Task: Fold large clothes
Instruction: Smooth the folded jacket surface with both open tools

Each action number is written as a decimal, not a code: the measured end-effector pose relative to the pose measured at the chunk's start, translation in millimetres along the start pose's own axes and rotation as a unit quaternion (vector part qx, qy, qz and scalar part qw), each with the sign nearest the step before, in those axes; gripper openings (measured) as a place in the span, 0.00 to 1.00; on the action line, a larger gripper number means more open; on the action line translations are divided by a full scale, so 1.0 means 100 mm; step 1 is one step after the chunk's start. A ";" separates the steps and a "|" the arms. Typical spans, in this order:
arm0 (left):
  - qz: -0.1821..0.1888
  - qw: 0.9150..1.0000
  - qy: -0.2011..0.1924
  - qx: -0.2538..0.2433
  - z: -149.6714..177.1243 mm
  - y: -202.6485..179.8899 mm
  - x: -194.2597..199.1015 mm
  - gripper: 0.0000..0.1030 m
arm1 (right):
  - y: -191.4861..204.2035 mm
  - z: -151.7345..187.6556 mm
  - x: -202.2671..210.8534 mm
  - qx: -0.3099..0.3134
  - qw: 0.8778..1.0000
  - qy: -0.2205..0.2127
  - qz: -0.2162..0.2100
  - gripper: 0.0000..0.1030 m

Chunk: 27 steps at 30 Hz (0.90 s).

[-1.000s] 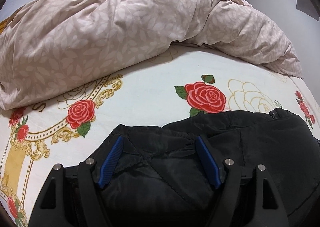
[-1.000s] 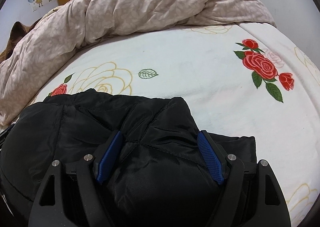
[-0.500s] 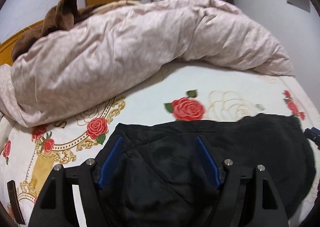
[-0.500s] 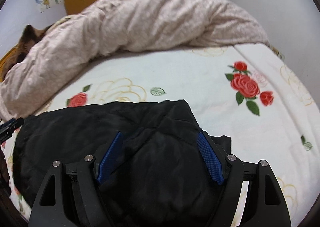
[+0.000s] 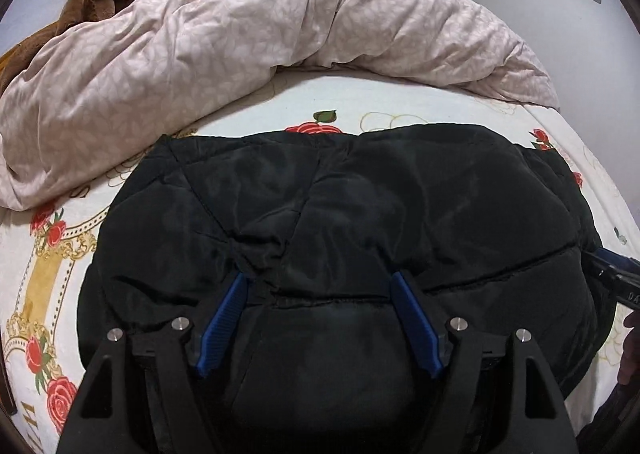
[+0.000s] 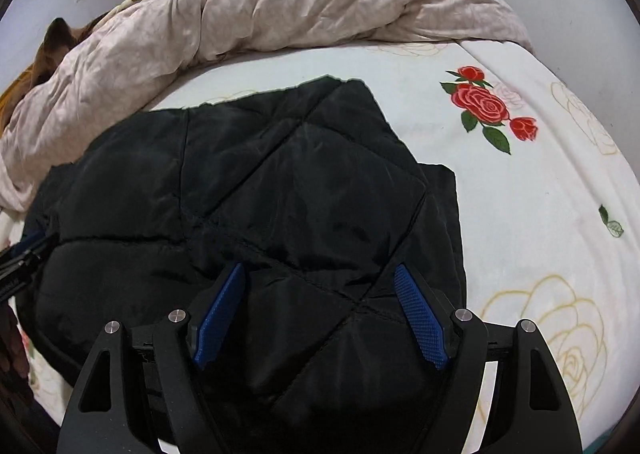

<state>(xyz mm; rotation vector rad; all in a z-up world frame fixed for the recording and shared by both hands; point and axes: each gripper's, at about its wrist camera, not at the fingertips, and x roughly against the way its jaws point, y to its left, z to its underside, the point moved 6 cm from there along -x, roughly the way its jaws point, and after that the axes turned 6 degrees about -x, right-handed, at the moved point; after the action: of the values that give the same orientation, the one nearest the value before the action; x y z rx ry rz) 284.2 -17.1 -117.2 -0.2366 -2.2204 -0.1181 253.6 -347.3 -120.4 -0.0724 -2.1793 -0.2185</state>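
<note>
**Puffy black jacket mid-fold on the bed**

The left gripper [image 5: 318, 286] and the right gripper [image 6: 318, 278] both stand spread, gripping nothing. The quilted black jacket [image 5: 360, 206] lies near on the rose-print sheet [image 6: 540, 194], the duvet [image 5: 240, 34] beyond. It looks soft, bulky, slippery and springy; pinch the seamed edges.

Black quilted jacket [image 5: 344, 214] folded on bed
</note>
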 end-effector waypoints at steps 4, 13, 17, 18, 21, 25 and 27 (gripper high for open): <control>0.002 1.000 0.003 -0.005 0.01 -0.01 -0.09 0.77 | 0.00 0.04 -0.08 0.001 1.000 0.002 0.006 0.75; 0.005 1.000 0.017 0.002 0.00 0.02 -0.01 0.77 | 0.02 -0.01 0.03 0.009 1.000 0.005 0.024 0.75; 0.008 1.000 0.006 0.006 -0.01 0.02 0.22 0.76 | 0.05 -0.01 0.27 0.004 1.000 -0.009 0.013 0.75; 0.009 1.000 0.003 0.005 -0.01 -0.01 0.27 0.76 | 0.08 0.00 0.34 0.004 1.000 -0.013 0.008 0.75; 0.030 1.000 -0.006 -0.002 0.03 -0.17 0.40 0.76 | 0.18 0.07 0.46 0.002 1.000 -0.021 -0.011 0.75; 0.047 0.999 0.000 -0.024 0.03 -0.46 0.29 0.76 | 0.38 0.14 0.37 0.020 0.999 -0.009 -0.026 0.75; 0.050 0.998 0.014 -0.020 0.03 -0.52 0.14 0.76 | 0.40 0.15 0.23 0.028 0.999 0.002 -0.020 0.75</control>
<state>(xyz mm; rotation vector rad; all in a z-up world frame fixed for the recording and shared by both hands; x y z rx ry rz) 262.7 -65.3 -107.9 -0.3661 -2.1751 -0.1116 233.6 -306.0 -105.2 0.0019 -2.1825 -0.1801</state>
